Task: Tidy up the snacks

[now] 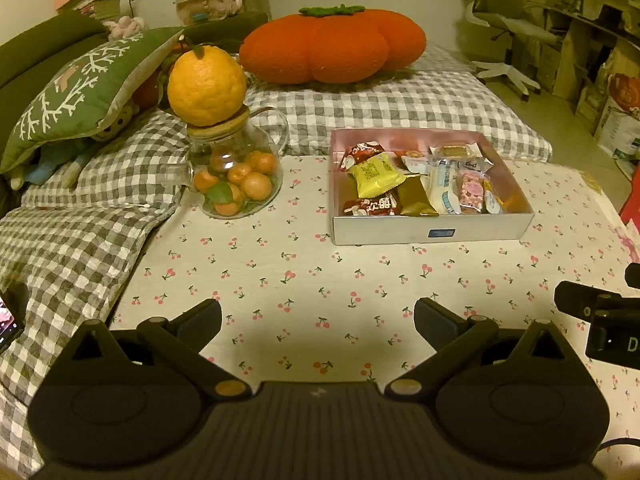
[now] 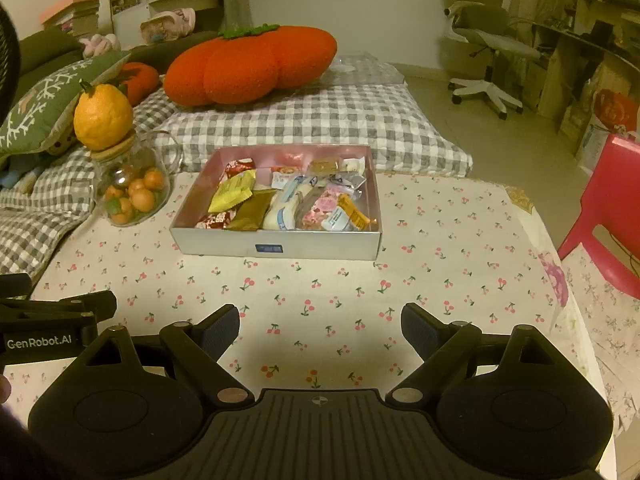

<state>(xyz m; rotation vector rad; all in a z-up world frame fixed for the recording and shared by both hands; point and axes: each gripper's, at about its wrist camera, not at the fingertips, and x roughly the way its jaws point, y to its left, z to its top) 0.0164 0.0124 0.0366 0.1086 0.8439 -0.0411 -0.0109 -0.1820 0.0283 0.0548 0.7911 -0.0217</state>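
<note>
From your left wrist view, your left gripper (image 1: 318, 320) hovers with jaws spread and empty above the cherry-print tablecloth (image 1: 280, 264). Ahead, the shallow box (image 1: 432, 232) holds every wrapped snack (image 1: 376, 178); beside it stands a glass teapot (image 1: 236, 176) of small oranges.

From your right wrist view, your right gripper (image 2: 320, 326) is likewise spread, empty. Sorting looks finished, or not begun; next, reach into the box.

White lettering reading "GenRobot.AI" runs along the black body of the left gripper (image 2: 40, 344); a lone white "D" shows on the right gripper (image 1: 616, 342) at the frame's edge; print on the snack wrappers (image 2: 280, 200) and the blue label (image 2: 269, 248) on the silver box (image 2: 224, 245) is too small to read.
</note>
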